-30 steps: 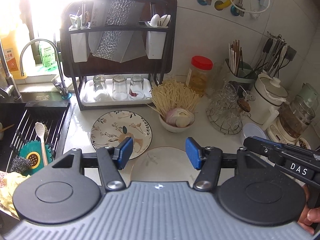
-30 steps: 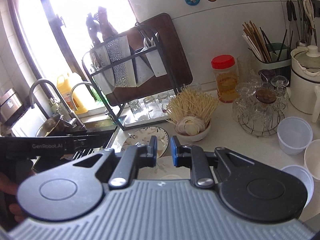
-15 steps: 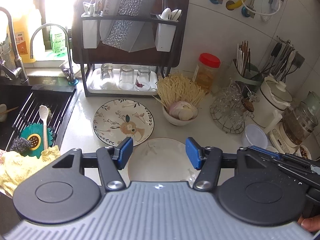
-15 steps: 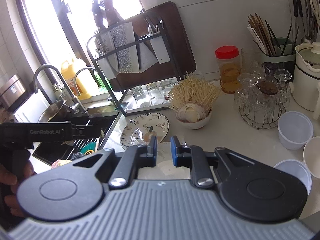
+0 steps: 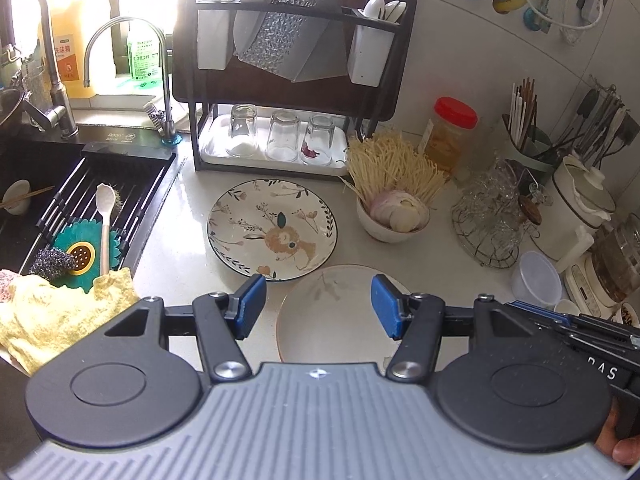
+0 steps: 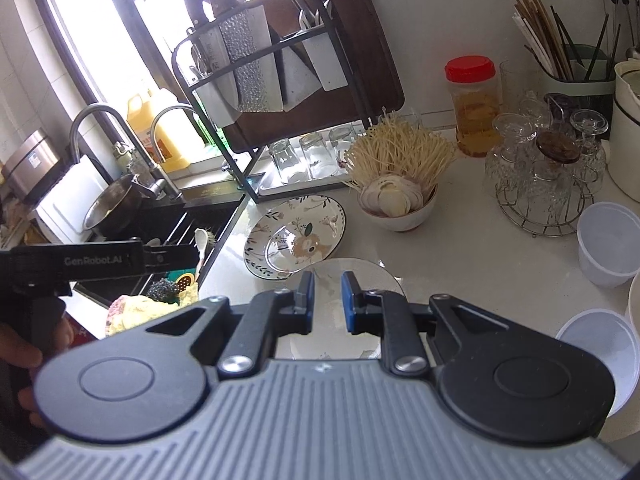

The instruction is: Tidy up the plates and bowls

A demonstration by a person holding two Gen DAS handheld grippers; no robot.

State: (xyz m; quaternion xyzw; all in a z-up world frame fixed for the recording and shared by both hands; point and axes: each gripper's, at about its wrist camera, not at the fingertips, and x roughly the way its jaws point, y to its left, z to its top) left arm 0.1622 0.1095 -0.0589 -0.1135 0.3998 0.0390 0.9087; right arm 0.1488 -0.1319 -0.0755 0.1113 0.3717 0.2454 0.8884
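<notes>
A cream plate with a faint leaf print [image 5: 332,320] lies on the pale counter close in front of me. My left gripper [image 5: 318,306] hovers over its far rim, open wide and holding nothing. In the right wrist view the same cream plate [image 6: 360,276] shows just past my right gripper [image 6: 327,300], whose jaws stand a narrow gap apart with nothing between them. Behind it, touching or overlapping its far-left rim, lies a floral deer-pattern plate [image 5: 272,228] [image 6: 296,236]. A white bowl [image 5: 392,228] [image 6: 400,214] of noodles and sliced vegetables stands further right.
A black sink [image 5: 36,200] with a roll-up rack, spoon and sponges is at left, a yellow cloth [image 5: 60,312] at its near edge. A dish rack [image 5: 288,136] with upturned glasses stands behind. A wire glass stand [image 5: 496,216], plastic tubs [image 6: 608,240], a jar and utensil holders crowd the right.
Both views have shifted. The right gripper has sunk a little toward the cream plate, which now shows more fully. The left wrist has rolled slightly. Neither gripper's jaws changed.
</notes>
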